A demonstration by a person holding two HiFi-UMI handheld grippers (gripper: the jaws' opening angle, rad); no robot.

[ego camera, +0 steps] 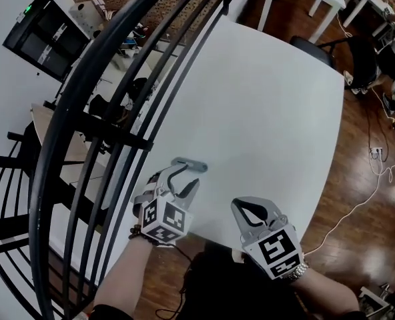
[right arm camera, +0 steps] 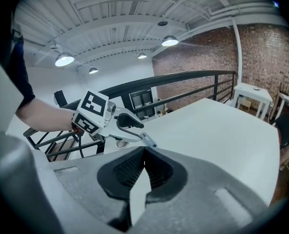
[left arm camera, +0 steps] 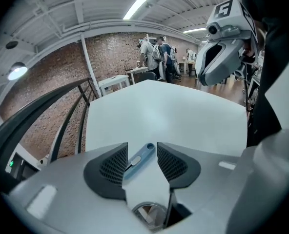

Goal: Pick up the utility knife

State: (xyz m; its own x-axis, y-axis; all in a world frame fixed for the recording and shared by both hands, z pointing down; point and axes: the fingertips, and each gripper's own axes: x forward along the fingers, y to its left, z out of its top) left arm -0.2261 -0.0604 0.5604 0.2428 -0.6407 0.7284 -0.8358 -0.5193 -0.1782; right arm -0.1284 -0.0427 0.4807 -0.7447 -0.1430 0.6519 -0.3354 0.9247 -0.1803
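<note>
Left tool [ego camera: 183, 179] is spread wide, nothing pinched. I see the utility knife [left arm camera: 138, 160] flat on the counter [ego camera: 264, 112], in the gap at its jaw tips, long axis slanting away along that gap. Right tool [right arm camera: 144, 152] is clenched on nothing, farther off.

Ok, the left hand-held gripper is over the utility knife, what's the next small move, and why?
Probably ease the left hand-held gripper slightly down and close it on the utility knife: its jaws stand apart with the knife lying flat on the white table between them, not yet gripped.
</note>
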